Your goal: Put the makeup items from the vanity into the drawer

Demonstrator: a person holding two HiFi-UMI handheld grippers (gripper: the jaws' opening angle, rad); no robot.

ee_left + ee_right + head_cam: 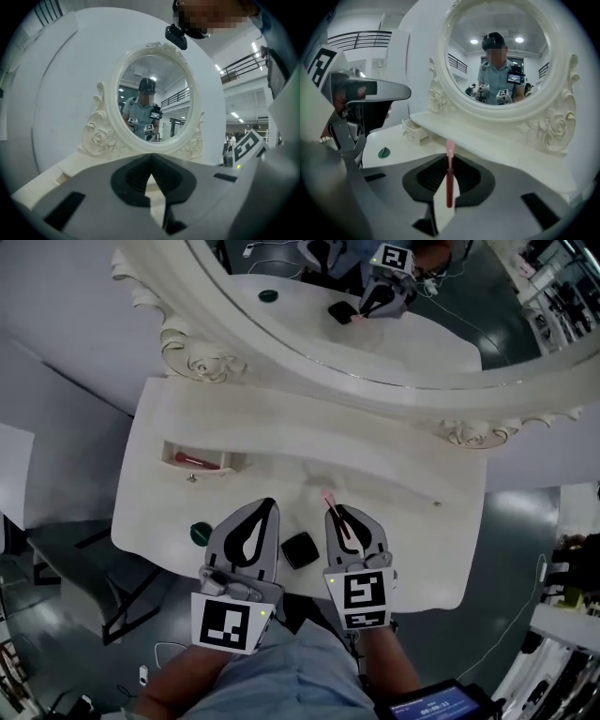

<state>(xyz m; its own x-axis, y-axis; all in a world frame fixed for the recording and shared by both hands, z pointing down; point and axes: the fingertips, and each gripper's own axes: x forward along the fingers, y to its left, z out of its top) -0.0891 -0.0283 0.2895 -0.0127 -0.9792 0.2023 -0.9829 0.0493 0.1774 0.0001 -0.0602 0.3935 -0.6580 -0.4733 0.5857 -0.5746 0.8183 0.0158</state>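
The right tool point(336, 512) is clamped on a slim pink-and-red tube point(449, 180), which stands upright between its jaws with the pale tip poking above them. It hovers over the white worktop point(412, 540) in front of the mirror point(309, 343). The left tool point(270, 504) is beside it, jaws together and empty. A black square case point(300, 549) lies between the two tools, and a green round item point(201, 533) sits near the worktop's left edge. The small drawer point(202, 469) at the left stands open, with a red item point(190, 460) inside.
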